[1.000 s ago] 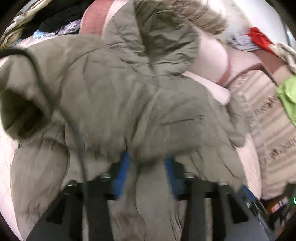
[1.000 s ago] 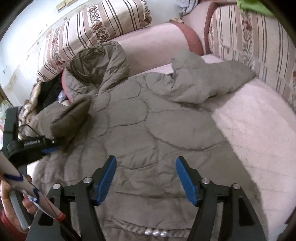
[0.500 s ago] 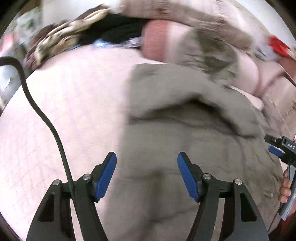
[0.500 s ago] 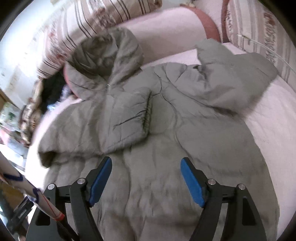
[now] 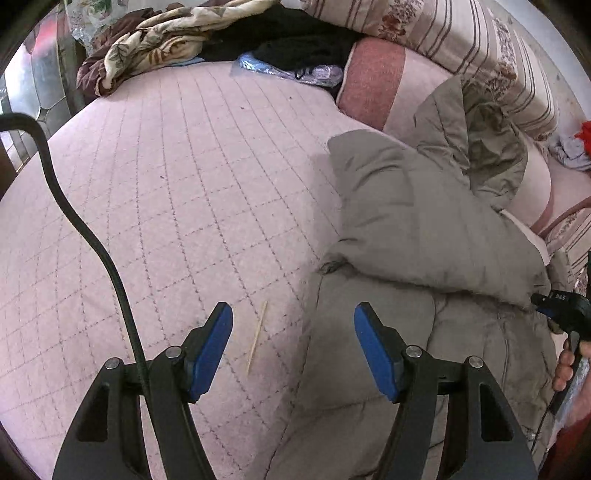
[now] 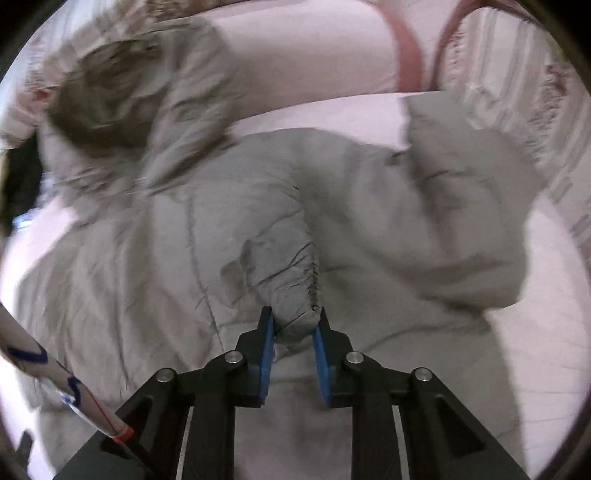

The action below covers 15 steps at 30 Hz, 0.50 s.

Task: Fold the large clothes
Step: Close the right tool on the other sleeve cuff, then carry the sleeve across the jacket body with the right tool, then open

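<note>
A grey-olive padded jacket (image 6: 147, 258) lies spread on a pink quilted bed (image 5: 166, 184), its hood (image 6: 122, 103) against the pillows. One sleeve is folded across the body. My right gripper (image 6: 294, 325) is closing its jaws on that sleeve's cuff (image 6: 291, 280), and the blue pads pinch the fabric. The other sleeve (image 6: 461, 206) lies out to the right. In the left wrist view the jacket (image 5: 424, 229) fills the right side. My left gripper (image 5: 293, 343) is open over the jacket's left edge with nothing between its fingers. The right gripper (image 5: 561, 306) shows at the far right.
A thin wooden stick (image 5: 257, 336) lies on the bed near my left fingers. A patterned blanket (image 5: 155, 37) and black clothes (image 5: 295, 33) are heaped at the back. Striped cushions (image 5: 443, 33) line the head. A black cable (image 5: 92, 240) hangs at left.
My left gripper let go of the sleeve, opened and moved left to the jacket's edge. My right gripper moved in over the folded sleeve and closed on its cuff.
</note>
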Available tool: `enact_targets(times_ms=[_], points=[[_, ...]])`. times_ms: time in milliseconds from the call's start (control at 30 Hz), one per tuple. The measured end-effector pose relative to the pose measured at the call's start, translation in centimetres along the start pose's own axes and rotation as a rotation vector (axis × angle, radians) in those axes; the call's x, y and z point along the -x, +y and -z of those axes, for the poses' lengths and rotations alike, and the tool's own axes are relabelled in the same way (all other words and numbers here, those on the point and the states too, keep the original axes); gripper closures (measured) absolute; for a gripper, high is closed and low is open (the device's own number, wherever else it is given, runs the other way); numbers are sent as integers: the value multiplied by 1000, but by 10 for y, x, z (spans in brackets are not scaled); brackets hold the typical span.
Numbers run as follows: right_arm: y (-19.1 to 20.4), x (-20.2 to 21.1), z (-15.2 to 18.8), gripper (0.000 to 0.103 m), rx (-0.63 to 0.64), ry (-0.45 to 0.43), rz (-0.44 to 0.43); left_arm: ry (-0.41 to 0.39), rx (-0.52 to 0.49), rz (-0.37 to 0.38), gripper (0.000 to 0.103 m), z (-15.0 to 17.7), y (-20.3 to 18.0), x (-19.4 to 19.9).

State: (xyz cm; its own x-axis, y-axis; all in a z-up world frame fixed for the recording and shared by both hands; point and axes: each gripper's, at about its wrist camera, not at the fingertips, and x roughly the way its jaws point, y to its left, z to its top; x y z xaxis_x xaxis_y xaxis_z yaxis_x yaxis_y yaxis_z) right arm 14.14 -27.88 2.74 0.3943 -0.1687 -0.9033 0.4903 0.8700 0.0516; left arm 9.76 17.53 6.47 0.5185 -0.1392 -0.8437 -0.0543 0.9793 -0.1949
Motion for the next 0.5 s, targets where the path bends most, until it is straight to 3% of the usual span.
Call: enact_targets(times_ms=[100, 200, 300, 400, 500], points=[[-14, -15, 0, 82, -32, 26, 37, 6, -19, 5, 36, 2, -6, -3], [-18, -13, 1, 72, -29, 15, 31, 14, -37, -13, 36, 8, -12, -8], [-33, -2, 8, 59, -62, 14, -38, 9, -49, -42, 36, 15, -16, -11], [-63, 22, 19, 59, -91, -8, -104, -28, -61, -60, 36, 21, -18, 2], [-106, 49, 32, 59, -126, -45, -131, -34, -47, -11, 36, 29, -16, 18]])
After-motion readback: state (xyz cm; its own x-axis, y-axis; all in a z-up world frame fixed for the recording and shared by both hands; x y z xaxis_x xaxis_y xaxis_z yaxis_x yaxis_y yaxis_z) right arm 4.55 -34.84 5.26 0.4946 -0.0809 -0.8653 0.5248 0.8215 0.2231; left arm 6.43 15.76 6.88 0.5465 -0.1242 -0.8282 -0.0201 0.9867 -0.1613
